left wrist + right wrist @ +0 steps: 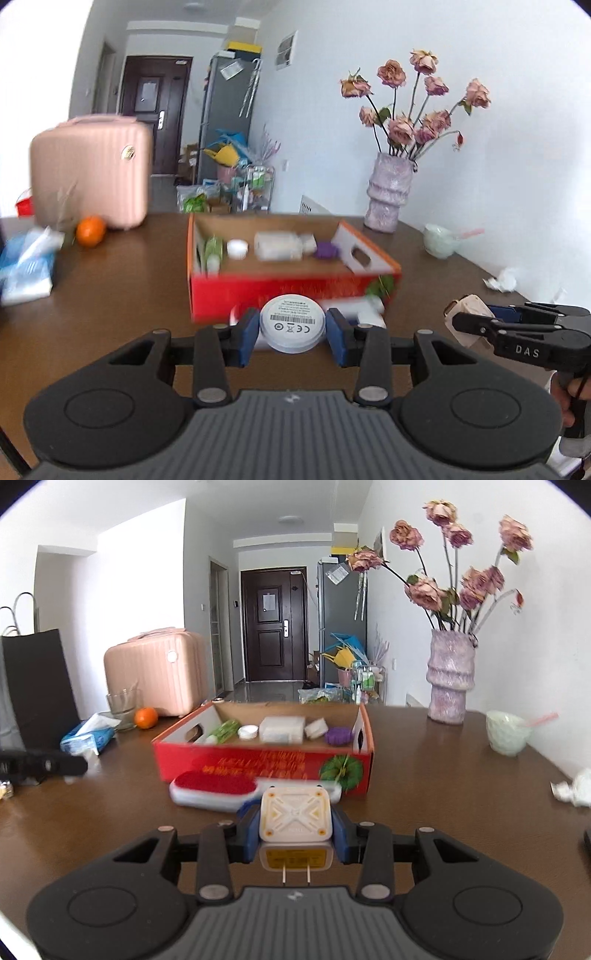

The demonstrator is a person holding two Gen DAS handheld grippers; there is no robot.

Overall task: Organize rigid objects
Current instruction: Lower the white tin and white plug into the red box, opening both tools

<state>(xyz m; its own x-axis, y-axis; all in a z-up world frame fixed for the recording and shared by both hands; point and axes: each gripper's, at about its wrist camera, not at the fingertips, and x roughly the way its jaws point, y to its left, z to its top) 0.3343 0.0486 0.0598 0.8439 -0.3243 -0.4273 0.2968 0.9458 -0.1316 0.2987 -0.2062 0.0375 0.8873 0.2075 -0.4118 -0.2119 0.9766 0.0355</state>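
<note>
My left gripper point(292, 334) is shut on a round white disc device point(292, 323) with a printed label, held above the brown table in front of the red cardboard box point(295, 288). My right gripper point(295, 829) is shut on a cream square plug adapter point(295, 818) with two prongs pointing back at the camera. The right gripper also shows in the left wrist view point(480, 325), holding the adapter point(467, 317). The red box point(258, 766) holds a white bottle point(282, 729), a small white jar point(247, 732), a purple object point(338, 735) and a green tube point(225, 731).
A red-and-white brush point(218, 788) lies in front of the box. A vase of dried roses point(448, 679), a pale green bowl point(506, 733), crumpled paper point(576, 788), an orange point(146, 717), a glass point(122, 705), a tissue pack point(88, 736) and a pink suitcase point(155, 675) stand around the table.
</note>
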